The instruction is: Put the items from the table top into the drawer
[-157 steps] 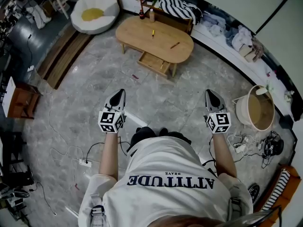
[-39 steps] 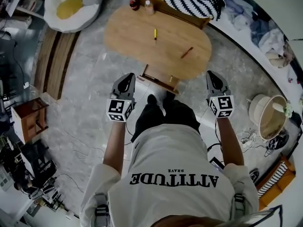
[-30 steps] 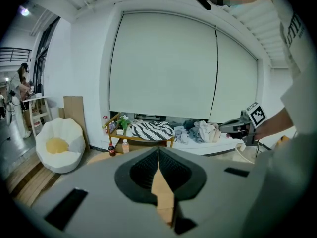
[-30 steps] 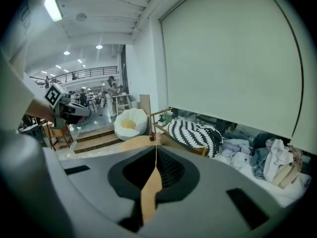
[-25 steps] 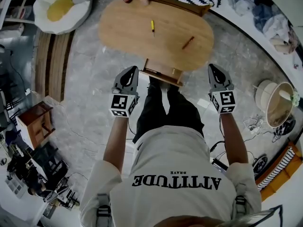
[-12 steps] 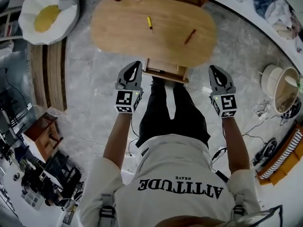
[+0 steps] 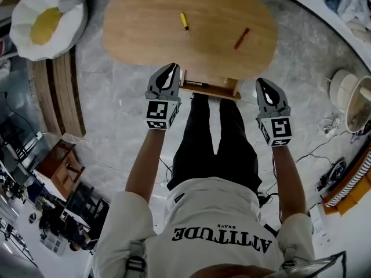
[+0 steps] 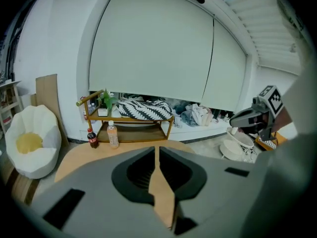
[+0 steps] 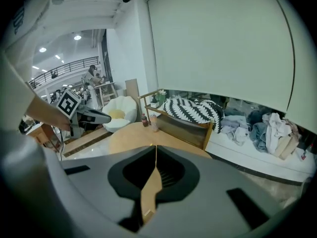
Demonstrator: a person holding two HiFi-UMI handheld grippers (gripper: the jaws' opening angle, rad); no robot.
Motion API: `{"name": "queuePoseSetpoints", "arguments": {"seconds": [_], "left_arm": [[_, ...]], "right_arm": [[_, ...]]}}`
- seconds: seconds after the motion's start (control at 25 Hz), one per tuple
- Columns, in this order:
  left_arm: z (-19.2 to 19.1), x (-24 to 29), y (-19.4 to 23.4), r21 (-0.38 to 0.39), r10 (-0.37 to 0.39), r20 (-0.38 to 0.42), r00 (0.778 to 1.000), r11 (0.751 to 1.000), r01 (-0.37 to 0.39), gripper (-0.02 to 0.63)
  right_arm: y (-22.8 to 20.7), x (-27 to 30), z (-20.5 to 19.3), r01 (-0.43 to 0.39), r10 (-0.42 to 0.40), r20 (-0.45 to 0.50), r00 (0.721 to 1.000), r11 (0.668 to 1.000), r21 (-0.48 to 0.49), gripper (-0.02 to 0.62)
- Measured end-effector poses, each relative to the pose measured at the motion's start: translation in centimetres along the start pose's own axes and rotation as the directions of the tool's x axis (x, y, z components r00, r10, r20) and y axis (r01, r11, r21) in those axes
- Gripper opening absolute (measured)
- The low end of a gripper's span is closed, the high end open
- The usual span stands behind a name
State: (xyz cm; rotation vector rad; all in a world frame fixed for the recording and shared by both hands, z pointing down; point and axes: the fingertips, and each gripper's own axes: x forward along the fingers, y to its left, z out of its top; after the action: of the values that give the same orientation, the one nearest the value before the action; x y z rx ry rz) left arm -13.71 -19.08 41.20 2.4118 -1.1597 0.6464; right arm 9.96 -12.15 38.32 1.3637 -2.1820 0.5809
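In the head view an oval wooden table (image 7: 145, 36) bears a yellow pen (image 7: 184, 21) and a reddish pen (image 7: 242, 37). Its drawer (image 7: 211, 88) stands pulled out at the near edge. My left gripper (image 7: 171, 67) is shut and empty, just left of the drawer's corner. My right gripper (image 7: 260, 81), also shut and empty, hangs right of the drawer. In the left gripper view the shut left gripper (image 8: 157, 148) points over the table (image 8: 74, 160). The right gripper view shows the right gripper (image 9: 156, 147) with its jaws together.
Two bottles (image 8: 92, 138) (image 8: 113, 134) stand at the table's far edge, before a wooden shelf (image 8: 133, 128) with a striped cushion. A white beanbag (image 7: 43, 16) lies left, a small wooden stool (image 7: 58, 161) lower left, a round basket (image 7: 355, 97) right. My legs (image 7: 214, 138) are under the drawer.
The table and drawer have come closer as I walked up. Both grippers have sunk toward the table's near edge and now flank the drawer, still shut.
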Motion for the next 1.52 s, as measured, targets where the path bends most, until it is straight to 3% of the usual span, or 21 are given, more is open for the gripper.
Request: {"name": "queuePoseSetpoints", "arguments": {"seconds": [0.28, 0.4, 0.6, 1.16, 1.52], "left_arm": [[-3.6, 6.4, 2.1, -0.043, -0.036, -0.036, 0.999, 0.998, 0.034, 0.026], [-5.5, 9.2, 3.2, -0.052, -0.046, -0.07, 0.997, 0.998, 0.042, 0.083], [-8.4, 13.9, 4.4, -0.043, -0.05, -0.12, 0.992, 0.998, 0.045, 0.089], [-17.3, 23.8, 8.2, -0.096, 0.022, -0.264, 0.964, 0.994, -0.049, 0.12], [-21.8, 29.2, 10.6, -0.123, 0.082, -0.367, 0.926, 0.983, -0.136, 0.152]], "right_arm": [[-0.6, 4.0, -3.6, 0.027, -0.025, -0.036, 0.999, 0.998, 0.062, 0.02], [-0.7, 5.8, -5.3, 0.032, -0.028, -0.059, 0.998, 0.996, 0.077, 0.02], [-1.8, 8.8, -8.2, 0.045, -0.038, -0.083, 0.996, 0.996, 0.08, 0.02], [-2.4, 15.8, -13.4, 0.049, -0.036, -0.09, 0.995, 0.987, 0.151, 0.02], [-2.6, 18.7, -17.0, 0.06, -0.041, -0.095, 0.995, 0.976, 0.208, 0.02]]}}
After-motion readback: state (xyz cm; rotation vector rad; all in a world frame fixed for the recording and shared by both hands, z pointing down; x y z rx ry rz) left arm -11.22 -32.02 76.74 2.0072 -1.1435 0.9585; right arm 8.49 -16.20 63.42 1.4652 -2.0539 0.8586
